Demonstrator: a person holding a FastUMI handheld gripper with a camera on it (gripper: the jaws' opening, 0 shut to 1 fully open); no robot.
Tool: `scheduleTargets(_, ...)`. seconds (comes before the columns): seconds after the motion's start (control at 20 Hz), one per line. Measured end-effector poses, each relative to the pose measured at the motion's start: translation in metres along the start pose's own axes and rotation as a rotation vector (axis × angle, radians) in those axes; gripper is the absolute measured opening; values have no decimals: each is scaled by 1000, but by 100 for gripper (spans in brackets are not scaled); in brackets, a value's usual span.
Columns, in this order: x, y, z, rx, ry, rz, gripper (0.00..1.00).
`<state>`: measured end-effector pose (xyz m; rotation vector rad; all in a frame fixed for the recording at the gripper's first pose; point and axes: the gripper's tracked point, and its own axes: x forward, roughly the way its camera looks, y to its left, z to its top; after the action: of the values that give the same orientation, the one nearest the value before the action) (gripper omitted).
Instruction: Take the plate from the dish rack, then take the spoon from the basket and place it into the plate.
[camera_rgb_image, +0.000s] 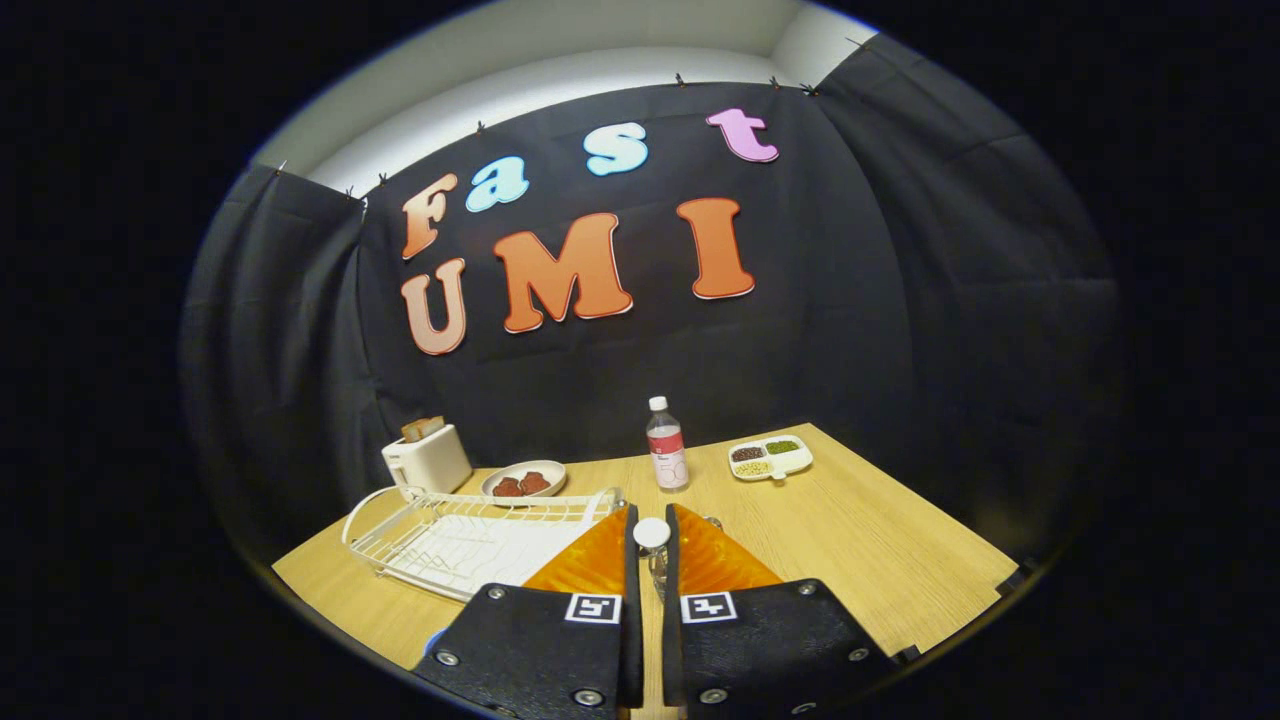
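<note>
The claw (652, 545) hangs low over a pale wooden tabletop (880, 560), its two fingers drawn close with a thin slot between them. A small white round-topped piece (652, 532) sits in that slot right at the tips, with something clear or shiny just below it. It may be the spoon's end, but that cannot be told, nor whether both fingers press on it.

At ten o'clock from the tips, just beside the left finger, lies the white wire dish rack (470, 535), flat on the tabletop with a white tray under its wires. Beyond the rack at eleven o'clock stand a shallow dish of dark reddish-brown pieces (524, 480) and, further left at the wall, a cream toaster (427, 462) with a slice poking out of its top.

At twelve o'clock, well beyond the tips, a clear bottle with a white cap and pink label (667, 445) stands upright. At one o'clock, near the back edge, rests a white divided tray (770, 458) with dark, green and yellowish fillings in separate compartments.

A sliver of blue (436, 640) peeks out at eight o'clock beneath the left finger's base, too little of it to tell what it is
</note>
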<state>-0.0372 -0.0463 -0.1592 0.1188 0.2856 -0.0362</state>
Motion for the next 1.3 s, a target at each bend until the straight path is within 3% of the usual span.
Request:
scheduleTargets(0.35, -45, 42, -14, -60, 20, 137, 7)
scheduleTargets(0.75, -65, 111, -81, -117, 103, 360, 7)
scheduleTargets(1.3, -53, 104, -142, -42, 238, 338, 10)
